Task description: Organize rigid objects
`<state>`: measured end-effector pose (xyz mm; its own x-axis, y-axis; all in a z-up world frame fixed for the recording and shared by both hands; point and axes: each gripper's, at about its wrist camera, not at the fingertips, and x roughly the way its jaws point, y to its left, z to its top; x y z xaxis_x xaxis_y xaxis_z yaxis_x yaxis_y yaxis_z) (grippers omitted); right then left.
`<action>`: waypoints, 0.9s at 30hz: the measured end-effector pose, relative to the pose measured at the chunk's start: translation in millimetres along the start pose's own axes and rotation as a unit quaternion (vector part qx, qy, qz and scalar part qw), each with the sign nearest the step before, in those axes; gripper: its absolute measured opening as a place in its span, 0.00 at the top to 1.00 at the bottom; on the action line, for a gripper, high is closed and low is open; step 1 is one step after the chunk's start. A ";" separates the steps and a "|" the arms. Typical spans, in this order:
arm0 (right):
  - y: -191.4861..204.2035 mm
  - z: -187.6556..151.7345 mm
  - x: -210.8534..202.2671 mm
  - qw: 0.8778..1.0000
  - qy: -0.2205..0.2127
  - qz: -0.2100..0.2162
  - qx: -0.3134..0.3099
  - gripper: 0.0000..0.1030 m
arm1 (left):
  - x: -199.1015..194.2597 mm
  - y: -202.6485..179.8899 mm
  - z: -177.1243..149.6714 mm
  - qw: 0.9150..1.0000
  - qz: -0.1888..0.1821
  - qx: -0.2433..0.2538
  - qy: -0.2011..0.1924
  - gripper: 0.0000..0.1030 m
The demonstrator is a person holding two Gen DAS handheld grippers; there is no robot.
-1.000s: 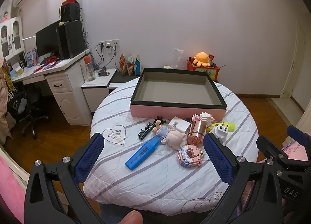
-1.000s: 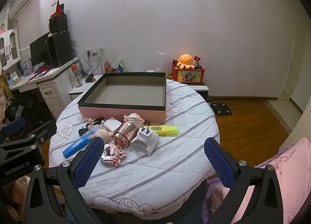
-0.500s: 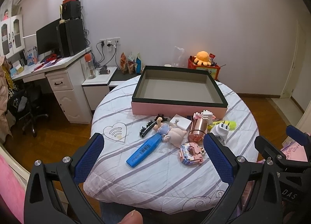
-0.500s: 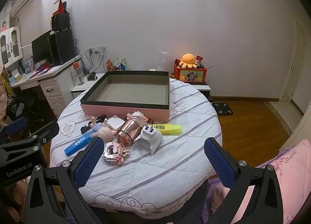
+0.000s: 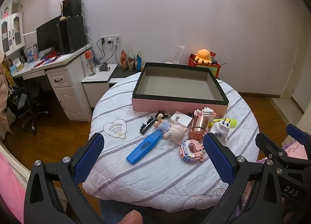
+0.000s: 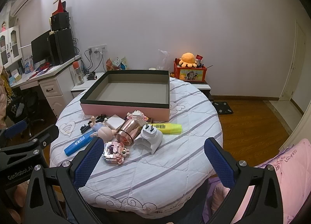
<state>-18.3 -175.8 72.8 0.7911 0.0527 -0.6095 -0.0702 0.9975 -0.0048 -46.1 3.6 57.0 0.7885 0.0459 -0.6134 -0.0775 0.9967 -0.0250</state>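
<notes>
A shallow pink box (image 5: 179,105) with a dark rim and matte grey floor sits at the far side of the round quilted table (image 5: 159,177). Before it cluster a blue marker (image 5: 144,147), glossy copper cylinder (image 6: 128,131), white plug adapter (image 6: 149,136), yellow highlighter (image 6: 168,127) and knobbly brick toy (image 6: 114,152). The left gripper (image 5: 153,157) and right gripper (image 6: 152,160) hover spread wide, holding nothing.
</notes>
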 end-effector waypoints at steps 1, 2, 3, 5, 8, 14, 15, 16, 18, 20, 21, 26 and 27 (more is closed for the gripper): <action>-0.1 0.0 0.1 1.000 0.000 0.000 0.000 0.00 | 0.3 0.0 -0.5 1.000 0.000 0.000 0.001 0.00; -0.2 -0.1 0.0 1.000 0.000 0.000 0.000 0.00 | 0.5 -0.1 -0.7 1.000 0.000 0.000 0.001 0.00; -0.6 -0.1 0.1 1.000 0.000 0.000 0.000 0.00 | 0.6 -0.2 -0.9 1.000 -0.001 0.000 0.001 0.00; -0.6 0.0 0.2 1.000 0.001 0.000 0.000 0.00 | 0.8 -0.4 -1.5 1.000 0.000 0.000 0.001 0.00; -2.1 0.5 1.3 1.000 0.002 0.000 0.002 0.00 | 1.3 -0.6 -1.6 1.000 -0.001 -0.001 0.002 0.00; -2.2 0.5 1.7 1.000 0.003 0.000 0.002 0.00 | 2.2 0.2 -2.6 1.000 -0.002 -0.002 0.004 0.00; -2.2 0.4 1.6 1.000 0.003 0.000 0.002 0.00 | 2.9 0.5 -3.1 1.000 -0.002 -0.002 0.004 0.00; -2.0 0.4 1.7 1.000 0.003 0.000 0.002 0.00 | 3.6 0.7 -3.5 1.000 -0.002 -0.002 0.005 0.00; -2.9 0.0 2.7 1.000 0.003 0.000 0.002 0.00 | 4.3 0.6 -3.8 1.000 -0.001 -0.002 0.005 0.00; -3.1 -0.2 3.8 1.000 0.004 0.000 0.002 0.00 | 4.7 1.1 -4.4 1.000 -0.001 -0.003 0.005 0.00; -3.1 -0.4 4.7 1.000 0.005 0.000 0.002 0.00 | 5.6 1.0 -4.4 1.000 -0.001 -0.003 0.006 0.00; -4.3 -1.4 10.7 1.000 0.010 0.002 0.003 0.00 | 12.3 1.2 -4.7 1.000 0.004 -0.002 0.010 0.00; -4.5 -1.8 12.5 1.000 0.012 0.002 0.003 0.00 | 14.4 1.3 -5.2 1.000 0.007 -0.001 0.010 0.00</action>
<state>-9.1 -179.8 63.7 0.7762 0.0558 -0.6280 -0.0697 0.9976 0.0025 -38.1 5.2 44.0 0.7751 0.0582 -0.6291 -0.0892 0.9958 -0.0179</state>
